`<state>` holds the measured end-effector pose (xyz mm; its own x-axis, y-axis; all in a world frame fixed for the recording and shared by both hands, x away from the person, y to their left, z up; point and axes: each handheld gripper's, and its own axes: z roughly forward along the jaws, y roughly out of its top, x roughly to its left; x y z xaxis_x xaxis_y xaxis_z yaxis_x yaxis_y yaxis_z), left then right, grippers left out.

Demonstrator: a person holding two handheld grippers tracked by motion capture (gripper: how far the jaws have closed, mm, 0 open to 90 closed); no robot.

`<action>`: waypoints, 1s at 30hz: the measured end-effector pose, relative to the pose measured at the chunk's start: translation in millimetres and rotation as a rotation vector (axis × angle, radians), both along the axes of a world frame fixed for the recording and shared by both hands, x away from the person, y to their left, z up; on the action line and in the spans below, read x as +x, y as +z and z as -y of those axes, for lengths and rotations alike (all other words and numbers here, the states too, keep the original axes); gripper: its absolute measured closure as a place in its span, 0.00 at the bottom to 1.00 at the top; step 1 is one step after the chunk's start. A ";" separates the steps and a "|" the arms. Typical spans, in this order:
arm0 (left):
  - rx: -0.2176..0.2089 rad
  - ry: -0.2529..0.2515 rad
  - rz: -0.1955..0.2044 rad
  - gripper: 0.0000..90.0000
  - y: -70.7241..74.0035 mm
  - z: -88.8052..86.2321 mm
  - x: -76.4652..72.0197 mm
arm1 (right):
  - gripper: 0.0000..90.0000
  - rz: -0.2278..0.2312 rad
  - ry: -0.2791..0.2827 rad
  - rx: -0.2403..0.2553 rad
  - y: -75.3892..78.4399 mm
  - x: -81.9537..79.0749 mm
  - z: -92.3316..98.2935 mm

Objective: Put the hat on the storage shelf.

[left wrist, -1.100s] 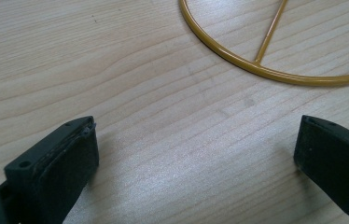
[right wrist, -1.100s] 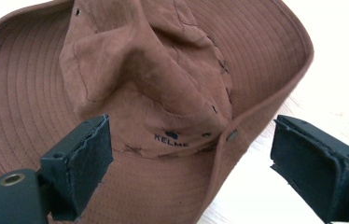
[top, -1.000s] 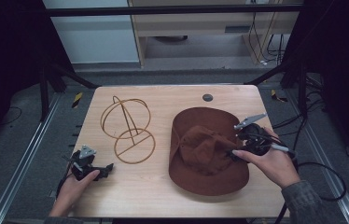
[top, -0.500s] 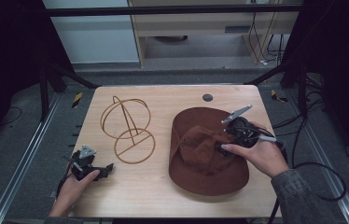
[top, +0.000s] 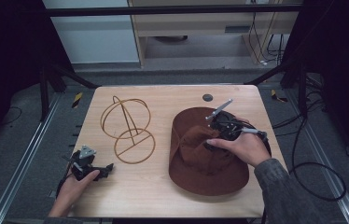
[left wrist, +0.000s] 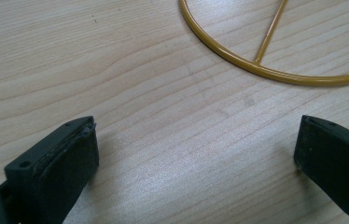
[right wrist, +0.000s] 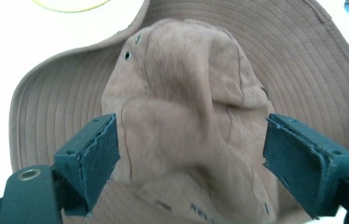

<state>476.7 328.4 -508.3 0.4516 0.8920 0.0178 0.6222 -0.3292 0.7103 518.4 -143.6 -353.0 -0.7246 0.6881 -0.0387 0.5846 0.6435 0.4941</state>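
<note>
With its fingers spread wide astride the slumped crown of the brown hat [top: 200,154] lying on the desk [top: 163,100], the right gripper [top: 214,125] risks pinching only loose fabric that slips free on lifting.

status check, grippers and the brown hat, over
Right gripper open, jaws astride the crumpled crown of the brown fabric brimmed hat, not pressing. Left gripper open over bare wooden table, beside the gold wire hat stand. Nothing in the way.

small dark printed marks low on the brown hat's crown [right wrist: 200,206], too blurred to read
</note>
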 end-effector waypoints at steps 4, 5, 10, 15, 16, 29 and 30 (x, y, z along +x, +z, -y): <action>-0.003 0.001 0.000 0.00 -0.1 0.2 -0.4 | 0.22 -0.028 0.000 -0.010 -8.1 11.5 -8.7; -0.003 0.001 0.000 0.00 -0.1 0.2 -0.4 | 0.23 -0.027 0.004 -0.014 -9.0 13.1 -10.7; -0.004 0.001 0.000 0.00 -0.1 0.2 -0.4 | 0.25 -0.051 0.012 -0.025 -19.1 21.9 -18.8; -0.003 0.001 0.000 0.00 -0.1 0.2 -0.4 | 0.28 -0.065 0.011 -0.026 -29.0 25.6 -17.8; -0.003 0.001 0.000 0.00 -0.1 0.2 -0.4 | 0.28 -0.065 0.011 -0.026 -29.0 25.6 -17.8; -0.003 0.001 0.001 0.00 -0.1 0.2 -0.4 | 0.41 -0.087 -0.005 -0.012 -41.6 25.2 -9.2; -0.003 0.001 0.000 0.00 -0.1 0.2 -0.4 | 0.43 -0.083 0.002 -0.009 -42.4 25.2 -8.5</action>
